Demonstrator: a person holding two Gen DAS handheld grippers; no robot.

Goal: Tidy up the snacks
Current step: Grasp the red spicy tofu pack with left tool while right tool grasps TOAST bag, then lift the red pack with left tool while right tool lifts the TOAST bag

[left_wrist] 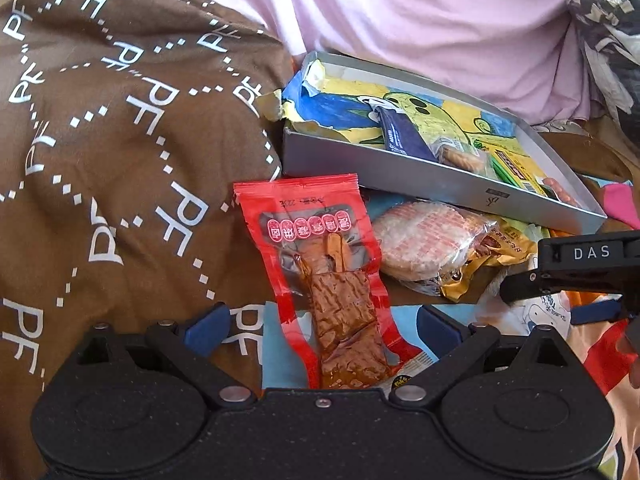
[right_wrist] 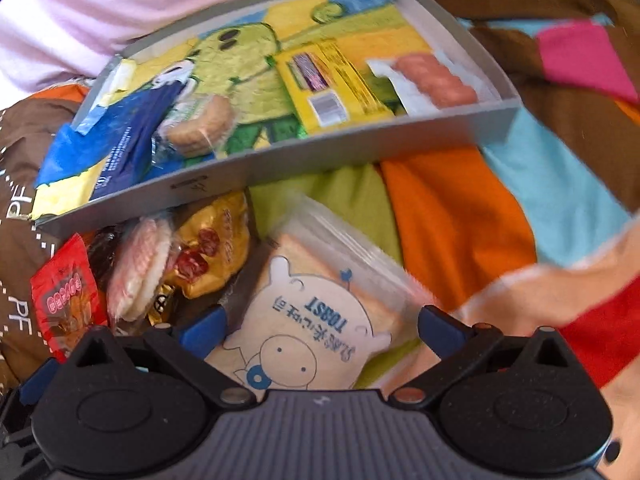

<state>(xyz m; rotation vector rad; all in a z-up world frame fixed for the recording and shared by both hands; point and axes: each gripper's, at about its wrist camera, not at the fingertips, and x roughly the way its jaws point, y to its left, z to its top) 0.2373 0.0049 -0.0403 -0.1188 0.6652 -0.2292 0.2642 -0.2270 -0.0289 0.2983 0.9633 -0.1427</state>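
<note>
Left gripper spread wide, straddling the lower part of the red snack packet without pinching it yet, as far as can be judged. Packet's long axis running straight ahead from the claw toward the grey box, top seal just short of the box's near wall. Right gripper likewise wide open, gripping nothing, framing the toast packet, which lies in front of the box and points at it on a slant.

Beside the red packet, nearer the box: round wafer, then gold packet, both touching the box's wall. Already in the box: blue packet, biscuit.

Probably closer to a grasp: left claw, already aligned lengthwise.
</note>
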